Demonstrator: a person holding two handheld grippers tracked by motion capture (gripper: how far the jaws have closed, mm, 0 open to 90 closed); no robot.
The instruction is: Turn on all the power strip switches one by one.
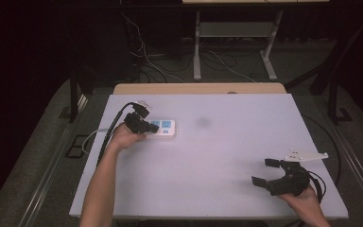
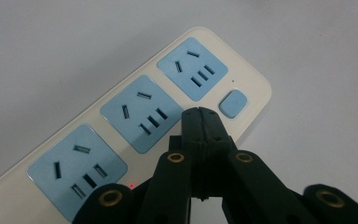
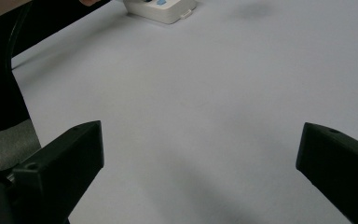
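L gripper (image 2: 200, 114), jaws pressed together, poised over power strip (image 2: 121, 116) near switch (image 2: 233, 103); next: press it; R gripper (image 1: 269, 172) spread, idle

Three cameras: one fixed overhead, one riding each gripper.

The high view looks forward and down over the whole table (image 1: 217, 142), floor and desk legs beyond. The left gripper view sits very close above the strip (image 2: 135, 116), looking steeply down past its own jaws (pressed together). The right gripper view looks low across the table from the near right corner; the strip (image 3: 161, 9) lies far off at its top edge, so all three views share it.
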